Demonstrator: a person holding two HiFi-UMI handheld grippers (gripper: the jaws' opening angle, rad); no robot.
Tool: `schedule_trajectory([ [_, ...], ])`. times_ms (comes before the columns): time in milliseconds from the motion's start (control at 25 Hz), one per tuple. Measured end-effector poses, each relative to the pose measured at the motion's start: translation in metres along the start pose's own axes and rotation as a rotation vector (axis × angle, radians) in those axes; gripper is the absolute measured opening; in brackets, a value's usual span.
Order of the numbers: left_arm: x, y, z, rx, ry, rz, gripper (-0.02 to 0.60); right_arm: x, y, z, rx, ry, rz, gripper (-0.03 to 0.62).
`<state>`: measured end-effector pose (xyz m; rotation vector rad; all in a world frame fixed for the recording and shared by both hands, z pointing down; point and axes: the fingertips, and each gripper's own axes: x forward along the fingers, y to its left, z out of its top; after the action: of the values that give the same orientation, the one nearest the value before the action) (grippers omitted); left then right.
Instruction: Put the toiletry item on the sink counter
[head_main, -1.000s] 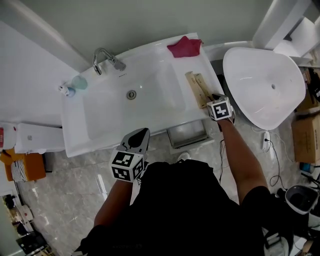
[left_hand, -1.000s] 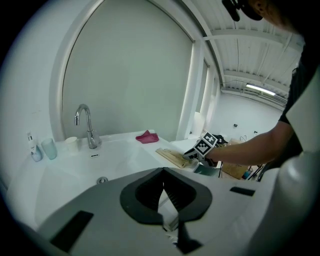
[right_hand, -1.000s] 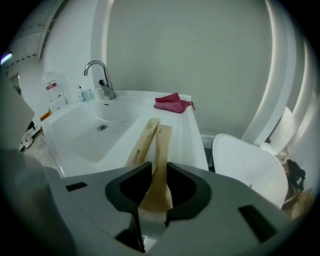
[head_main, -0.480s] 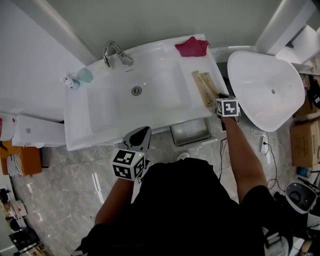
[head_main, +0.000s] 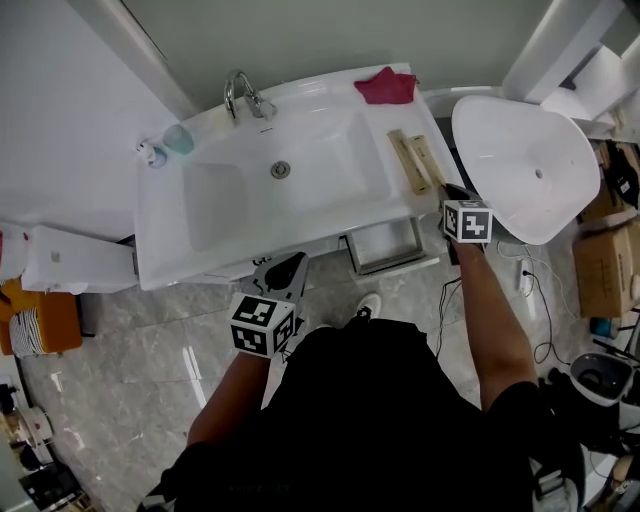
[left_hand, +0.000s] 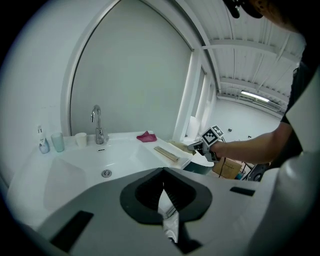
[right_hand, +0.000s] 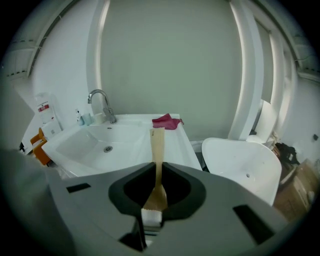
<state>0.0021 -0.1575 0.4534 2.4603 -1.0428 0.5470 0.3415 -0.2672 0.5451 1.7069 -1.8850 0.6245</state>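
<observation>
A white sink counter (head_main: 200, 255) fills the middle of the head view. At its right end lie two slim tan toiletry packets side by side. My right gripper (head_main: 452, 192) is shut on the near end of the right-hand packet (head_main: 430, 165); the other packet (head_main: 408, 160) lies loose beside it. In the right gripper view the held packet (right_hand: 158, 145) sticks straight out from my right gripper (right_hand: 158, 167) over the counter (right_hand: 175, 142). My left gripper (head_main: 288, 268) hangs in front of the counter, shut and holding nothing; its shut tips (left_hand: 163, 172) point at the basin (left_hand: 75, 170).
A chrome faucet (head_main: 245, 95), a teal cup (head_main: 180, 138) and a small bottle (head_main: 152, 153) stand at the back left. A red cloth (head_main: 388, 87) lies at the back right. A white oval fixture (head_main: 520, 165) stands right of the counter, an open drawer (head_main: 385, 245) below it.
The head view has shifted, so the sink sits higher and more to the right. My right gripper stays on the packet, slightly further right of the counter edge. The left gripper has hardly moved.
</observation>
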Motion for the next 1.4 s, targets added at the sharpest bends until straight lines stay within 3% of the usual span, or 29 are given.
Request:
schedule_trajectory([
  [400, -0.03, -0.01, -0.034, 0.007, 0.008, -0.063, 0.006, -0.084, 0.077, -0.043, -0.047, -0.038, 0.091, 0.032],
  [560, -0.044, -0.013, -0.048, -0.01, -0.011, -0.058, 0.005, -0.106, 0.105, -0.074, -0.111, -0.02, 0.14, 0.032],
  [760, -0.06, -0.011, -0.071, -0.032, 0.002, -0.043, 0.006, -0.12, 0.133, -0.109, -0.117, 0.012, 0.199, 0.032],
  [960, -0.064, 0.0, -0.086, -0.058, 0.015, -0.005, 0.006, -0.108, 0.157, -0.158, -0.247, 0.142, 0.254, 0.032],
  [1120, -0.063, 0.004, -0.083, -0.076, 0.001, 0.024, 0.006, -0.083, 0.153, -0.186, -0.377, 0.237, 0.252, 0.032],
  [1400, -0.051, 0.018, -0.081, -0.122, 0.002, 0.116, 0.006, -0.03, 0.141, -0.218, -0.49, 0.391, 0.312, 0.032],
])
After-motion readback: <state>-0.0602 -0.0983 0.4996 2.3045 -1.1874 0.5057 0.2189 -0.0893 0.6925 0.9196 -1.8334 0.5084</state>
